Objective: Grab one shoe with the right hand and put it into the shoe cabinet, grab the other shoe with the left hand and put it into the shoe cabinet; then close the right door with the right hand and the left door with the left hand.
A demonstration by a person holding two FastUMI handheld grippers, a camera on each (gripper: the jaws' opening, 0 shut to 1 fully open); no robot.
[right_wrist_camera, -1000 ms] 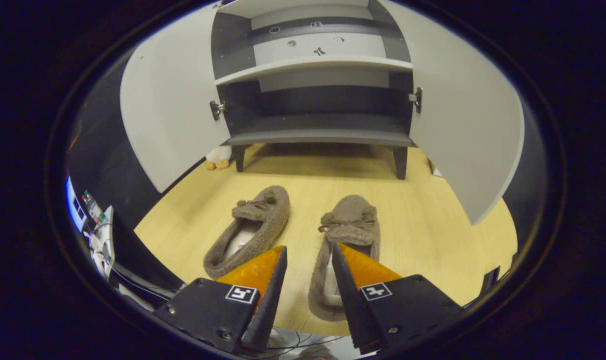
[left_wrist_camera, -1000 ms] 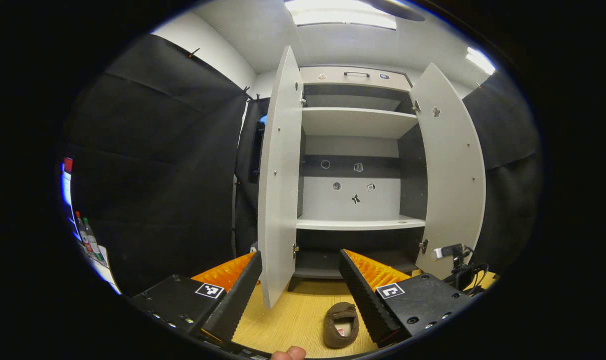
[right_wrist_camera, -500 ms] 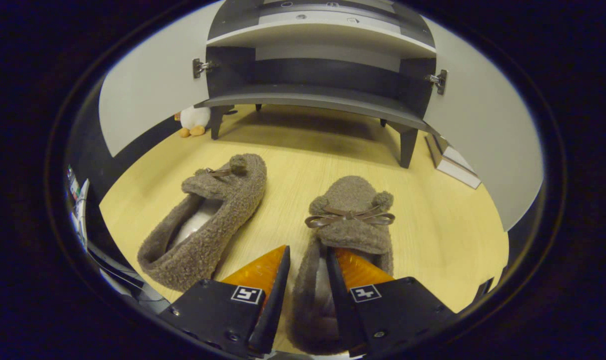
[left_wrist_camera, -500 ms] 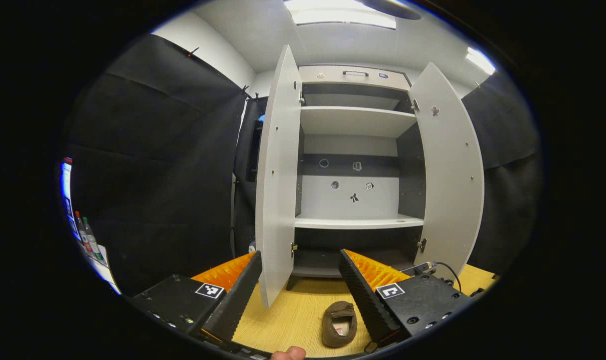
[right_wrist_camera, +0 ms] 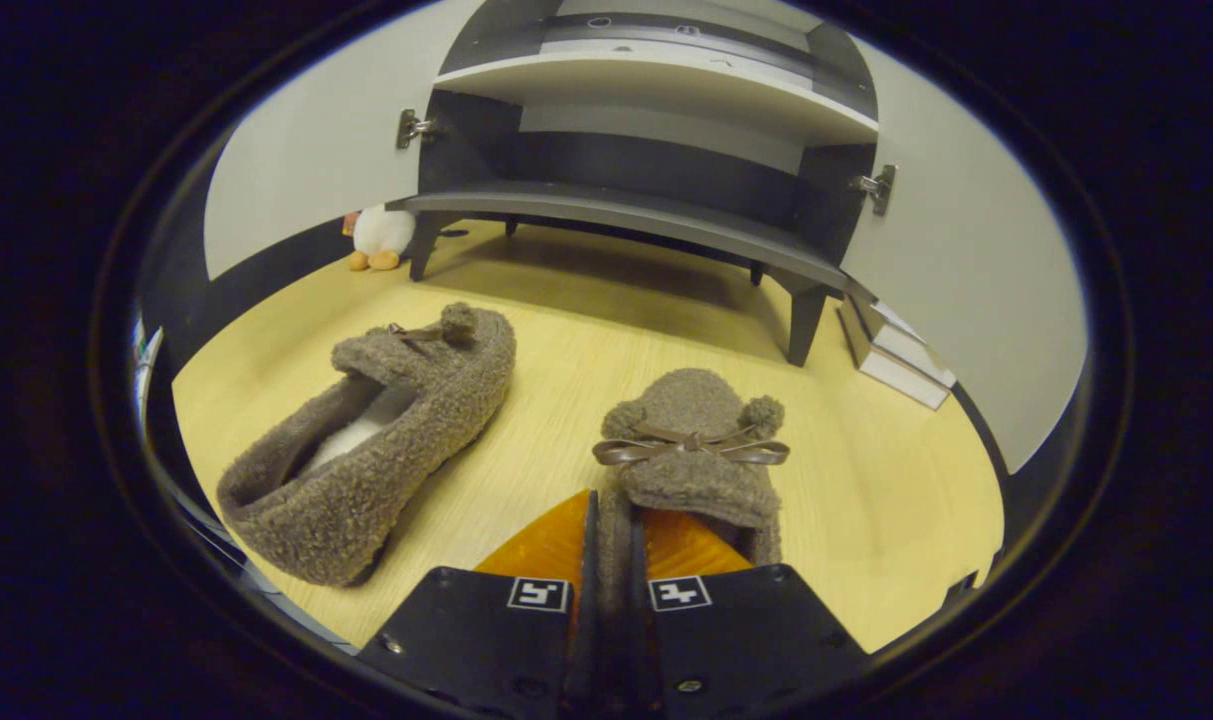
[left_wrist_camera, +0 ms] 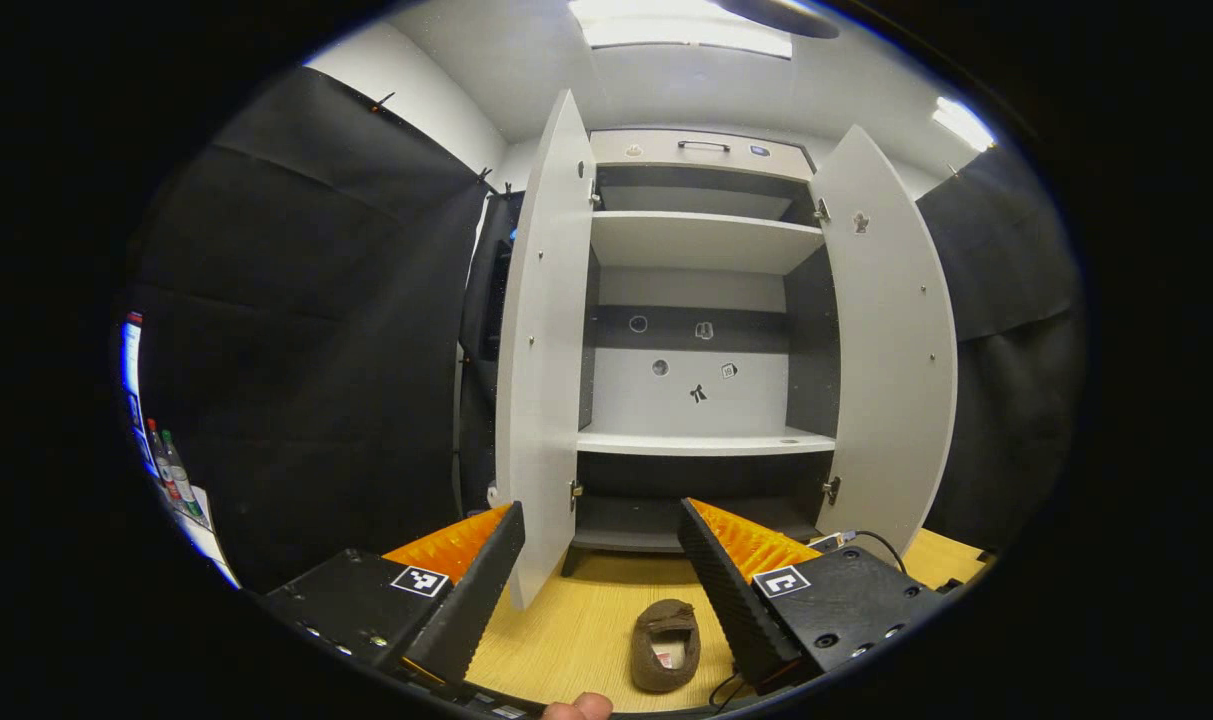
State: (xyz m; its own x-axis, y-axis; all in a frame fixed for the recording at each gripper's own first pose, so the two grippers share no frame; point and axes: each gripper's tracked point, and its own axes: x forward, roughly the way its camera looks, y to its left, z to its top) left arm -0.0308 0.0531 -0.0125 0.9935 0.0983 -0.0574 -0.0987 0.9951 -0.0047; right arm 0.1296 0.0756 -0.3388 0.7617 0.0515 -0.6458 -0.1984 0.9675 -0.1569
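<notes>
Two brown fuzzy slippers with bows lie on the wooden floor before the open shoe cabinet [right_wrist_camera: 626, 215]. In the right gripper view, my right gripper [right_wrist_camera: 614, 510] is shut on the right slipper [right_wrist_camera: 701, 420], its fingers pinching the left side wall of the heel opening. The left slipper [right_wrist_camera: 386, 420] lies apart to the left, toe towards the cabinet. In the left gripper view, my left gripper [left_wrist_camera: 596, 560] is held high and open, holding nothing. It faces the cabinet [left_wrist_camera: 701, 440], whose left door [left_wrist_camera: 541, 350] and right door [left_wrist_camera: 891, 340] both stand open. One slipper [left_wrist_camera: 666, 645] shows far below it.
A penguin toy [right_wrist_camera: 376, 235] sits by the cabinet's left leg. A stack of books [right_wrist_camera: 896, 350] lies under the right door. Bottles [left_wrist_camera: 171, 470] stand far left by the black cloth. A cable [left_wrist_camera: 866, 540] runs near the right door's foot. The cabinet's shelves are bare.
My right gripper came down over the right slipper and its fingers closed on the slipper's side wall. The left gripper stayed open and drifted slightly.
</notes>
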